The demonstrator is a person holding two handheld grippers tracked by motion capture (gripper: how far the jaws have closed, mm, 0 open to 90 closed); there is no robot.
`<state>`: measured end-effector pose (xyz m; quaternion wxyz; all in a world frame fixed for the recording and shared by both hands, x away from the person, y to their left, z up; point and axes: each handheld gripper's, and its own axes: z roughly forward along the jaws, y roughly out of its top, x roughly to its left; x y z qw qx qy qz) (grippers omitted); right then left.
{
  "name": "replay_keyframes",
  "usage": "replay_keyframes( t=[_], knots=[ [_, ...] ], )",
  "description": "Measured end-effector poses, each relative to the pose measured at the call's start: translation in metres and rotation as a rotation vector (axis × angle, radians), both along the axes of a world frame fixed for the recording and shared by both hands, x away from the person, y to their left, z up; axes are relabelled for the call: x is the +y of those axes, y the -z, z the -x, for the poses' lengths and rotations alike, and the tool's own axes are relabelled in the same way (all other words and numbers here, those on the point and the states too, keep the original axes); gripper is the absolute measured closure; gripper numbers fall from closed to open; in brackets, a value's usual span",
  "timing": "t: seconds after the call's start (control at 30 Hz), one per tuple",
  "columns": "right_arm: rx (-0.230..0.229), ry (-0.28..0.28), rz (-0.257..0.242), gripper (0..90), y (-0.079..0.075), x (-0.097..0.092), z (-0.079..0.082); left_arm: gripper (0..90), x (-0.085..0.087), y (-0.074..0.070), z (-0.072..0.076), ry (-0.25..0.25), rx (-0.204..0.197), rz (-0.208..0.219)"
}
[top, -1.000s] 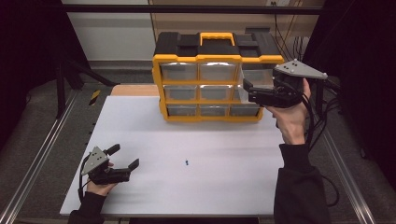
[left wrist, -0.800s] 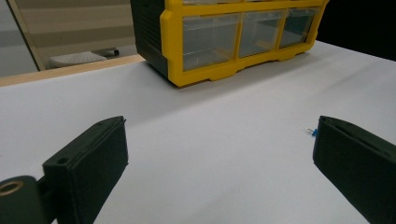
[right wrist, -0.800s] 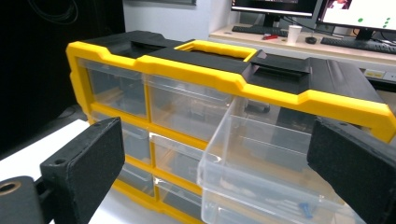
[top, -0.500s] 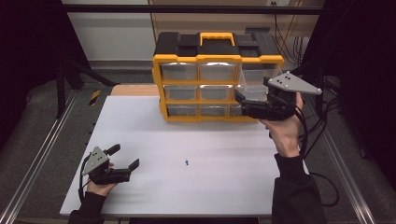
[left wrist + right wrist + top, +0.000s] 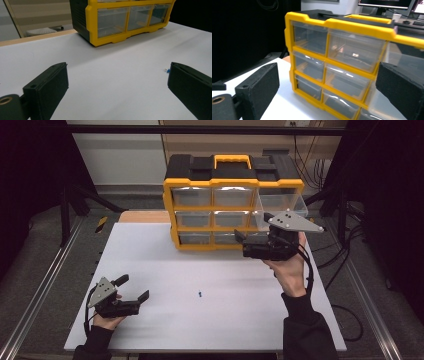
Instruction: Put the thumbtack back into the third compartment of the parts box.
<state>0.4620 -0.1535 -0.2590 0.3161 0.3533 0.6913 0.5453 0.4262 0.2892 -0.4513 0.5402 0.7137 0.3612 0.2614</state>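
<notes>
A yellow and black drawer cabinet (image 5: 232,205) with clear drawers stands at the back of the white board. Its top right drawer (image 5: 280,207) is pulled out. My right gripper (image 5: 242,244) is held in a hand in front of the cabinet's lower right corner, open and empty. In the right gripper view its jaws (image 5: 328,67) frame the cabinet (image 5: 337,62), with the pulled-out drawer (image 5: 402,60) at the right. My left gripper (image 5: 133,287) rests open at the near left of the board. A tiny blue thing (image 5: 199,294) lies to its right, close to one jaw in the left gripper view (image 5: 167,70).
The white board (image 5: 200,330) lies on a table with metal rails (image 5: 45,285) along both sides. Cables (image 5: 350,320) trail off at the right. A wooden strip (image 5: 145,216) runs behind the board's left half.
My right gripper has come down and leftward along the cabinet's right front, from beside the upper drawers to the bottom row. The left gripper has stayed put.
</notes>
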Motion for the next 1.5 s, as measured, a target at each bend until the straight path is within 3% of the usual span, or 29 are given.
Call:
replay_keyframes(
  t=[0.4, 1.5],
  knots=[
    [0.035, -0.062, -0.011, 6.0, 0.025, 0.02, 0.001, 2.9, 0.0, 0.0, 0.0, -0.002, 0.0, 0.002],
    [0.162, -0.098, 0.034, 7.7, 0.097, 0.049, 0.0, 2.8, 0.0, 0.0, 0.0, 0.0, -0.001, 0.0]
  ],
)
